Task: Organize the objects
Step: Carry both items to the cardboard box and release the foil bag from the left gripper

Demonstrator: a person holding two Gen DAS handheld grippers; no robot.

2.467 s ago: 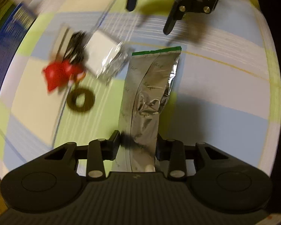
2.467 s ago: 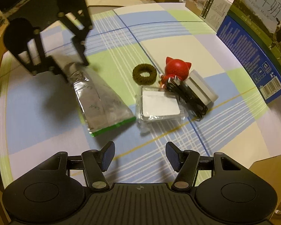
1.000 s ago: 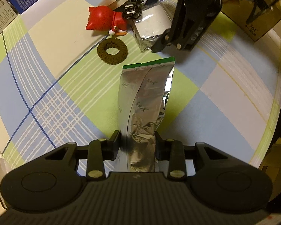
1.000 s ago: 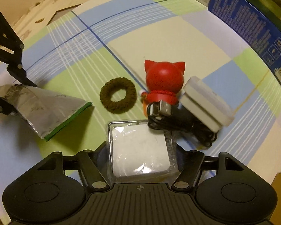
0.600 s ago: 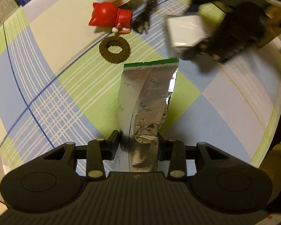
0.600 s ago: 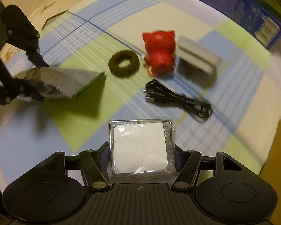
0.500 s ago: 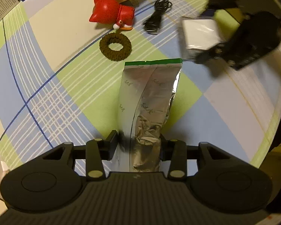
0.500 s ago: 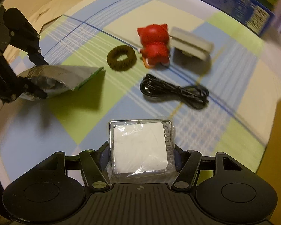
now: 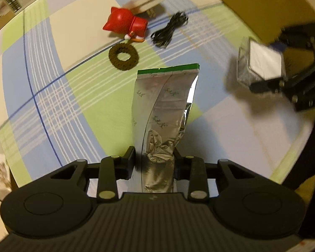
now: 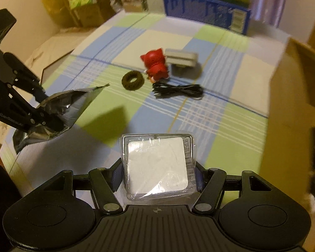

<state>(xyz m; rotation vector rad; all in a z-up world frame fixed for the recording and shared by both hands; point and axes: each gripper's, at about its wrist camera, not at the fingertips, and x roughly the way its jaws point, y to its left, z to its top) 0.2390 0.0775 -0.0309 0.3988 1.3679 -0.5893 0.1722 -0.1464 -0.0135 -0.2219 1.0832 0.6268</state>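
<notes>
My left tool (image 9: 154,157) pinches the crumpled end of the foil bag (image 9: 164,105), its jaws having just closed tighter, and holds it above the checked desk (image 9: 73,96). My right tool (image 10: 158,175) grips the clear white packet (image 10: 157,166) off the desk, beside a cardboard box (image 10: 294,96). Cat (image 10: 155,65), ring (image 10: 133,80) and cable (image 10: 178,90) lie beyond.

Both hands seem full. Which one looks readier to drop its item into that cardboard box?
Probably the right: its gripper holds the clear-wrapped white packet right beside the cardboard box.
</notes>
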